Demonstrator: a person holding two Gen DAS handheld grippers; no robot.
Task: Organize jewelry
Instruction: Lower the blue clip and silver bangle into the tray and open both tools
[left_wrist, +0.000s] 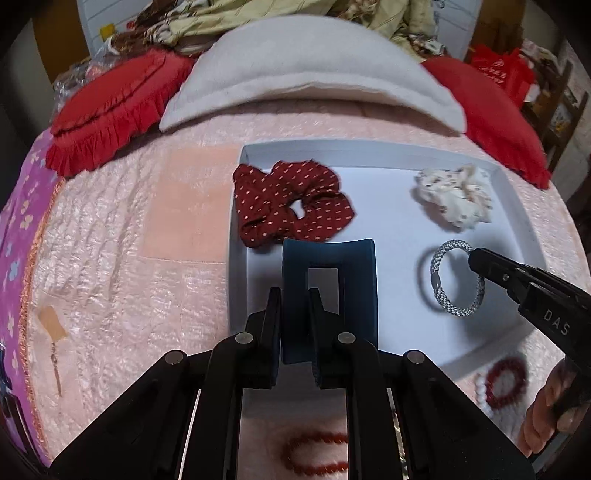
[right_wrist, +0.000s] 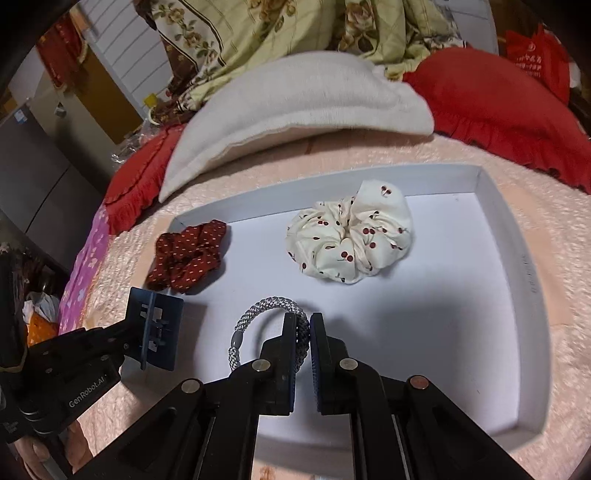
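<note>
A white tray (left_wrist: 517, 206) lies on the pink bedspread and holds a dark red dotted scrunchie (left_wrist: 291, 203) and a cream cherry-print scrunchie (left_wrist: 456, 195). My left gripper (left_wrist: 295, 295) is shut on a dark blue hair claw clip (left_wrist: 328, 273), held over the tray's near left part. My right gripper (right_wrist: 303, 325) is shut on a silver braided hair tie (right_wrist: 269, 306), held just above the tray floor. In the right wrist view the tray (right_wrist: 517, 258) shows both scrunchies (right_wrist: 188, 254) (right_wrist: 351, 232) and the claw clip (right_wrist: 155, 328).
A red bead bracelet (left_wrist: 506, 380) and a white bead strand (left_wrist: 480, 391) lie on the bedspread near the tray. Another red bead bracelet (left_wrist: 314, 454) lies under my left gripper. An earring on a card (left_wrist: 55, 332) lies left. A white pillow (left_wrist: 306, 74) and red pillows (left_wrist: 110, 110) lie behind.
</note>
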